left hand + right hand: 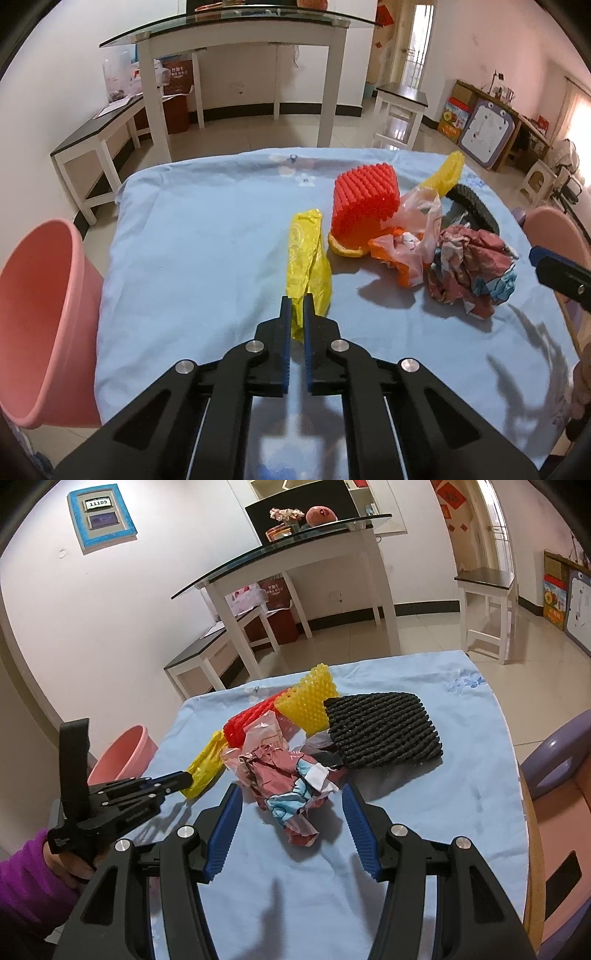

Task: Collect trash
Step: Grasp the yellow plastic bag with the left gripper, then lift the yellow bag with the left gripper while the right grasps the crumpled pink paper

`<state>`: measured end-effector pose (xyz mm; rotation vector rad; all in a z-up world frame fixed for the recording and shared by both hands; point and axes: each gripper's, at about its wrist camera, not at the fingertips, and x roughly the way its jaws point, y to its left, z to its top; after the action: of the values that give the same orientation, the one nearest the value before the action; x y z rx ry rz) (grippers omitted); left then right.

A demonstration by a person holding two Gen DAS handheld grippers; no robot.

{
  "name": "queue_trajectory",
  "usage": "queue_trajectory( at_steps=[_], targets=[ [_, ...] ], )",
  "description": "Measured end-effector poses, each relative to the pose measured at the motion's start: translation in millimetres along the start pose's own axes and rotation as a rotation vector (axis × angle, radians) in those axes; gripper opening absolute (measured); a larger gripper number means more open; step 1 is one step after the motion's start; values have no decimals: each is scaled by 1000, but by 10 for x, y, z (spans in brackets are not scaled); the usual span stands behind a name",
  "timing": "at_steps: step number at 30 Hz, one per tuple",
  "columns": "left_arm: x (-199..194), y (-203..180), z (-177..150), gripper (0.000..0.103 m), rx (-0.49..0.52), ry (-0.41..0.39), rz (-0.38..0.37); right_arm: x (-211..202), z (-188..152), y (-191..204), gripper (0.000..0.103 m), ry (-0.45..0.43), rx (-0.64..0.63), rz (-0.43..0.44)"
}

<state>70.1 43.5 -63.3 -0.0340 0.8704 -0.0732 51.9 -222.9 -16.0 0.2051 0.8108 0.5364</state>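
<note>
My left gripper [297, 301] is shut on the near end of a long yellow plastic bag [306, 254] that lies on the blue tablecloth [203, 240]; the right wrist view shows the same grip [184, 778] on the yellow plastic bag [205, 764]. My right gripper [291, 790] stands open, its blue pads on either side of a crumpled red and blue wrapper [288, 786], not touching it. Behind lie a thin orange and clear plastic bag [262, 738], a red foam net [251, 716], a yellow foam net [310, 694] and a black foam net [384, 734].
A pink bucket [40, 314] stands off the table's left edge. A piece of orange peel [345, 249] lies at the foot of the red foam net [365, 199]. A purple and pink seat [561, 775] is at the table's right side. A white glass-topped table [236, 29] stands beyond.
</note>
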Motion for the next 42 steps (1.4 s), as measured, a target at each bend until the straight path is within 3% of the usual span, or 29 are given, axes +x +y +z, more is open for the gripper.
queue_trajectory(
  at_steps=[8,18,23,26,31,42],
  targets=[
    [-255,10,-51,5,-35,-35,-32,77,20,14,56,13,2,17],
    [-498,21,-101,5,-61,-67,-59,342,147,80,67,46,-85,-20],
    [-544,24,-126,5,-71,-71,-61,459,136,54,67,82,-84,-16],
    [-569,42,-139,5,-77,-75,-62,495,115,32,44,111,-80,-25],
    [-610,74,-135,5,-84,-88,-66,429,76,15,33,109,-65,-13],
    [-747,144,-144,5,-105,-134,-86,42,60,87,29,31,-42,9]
  ],
)
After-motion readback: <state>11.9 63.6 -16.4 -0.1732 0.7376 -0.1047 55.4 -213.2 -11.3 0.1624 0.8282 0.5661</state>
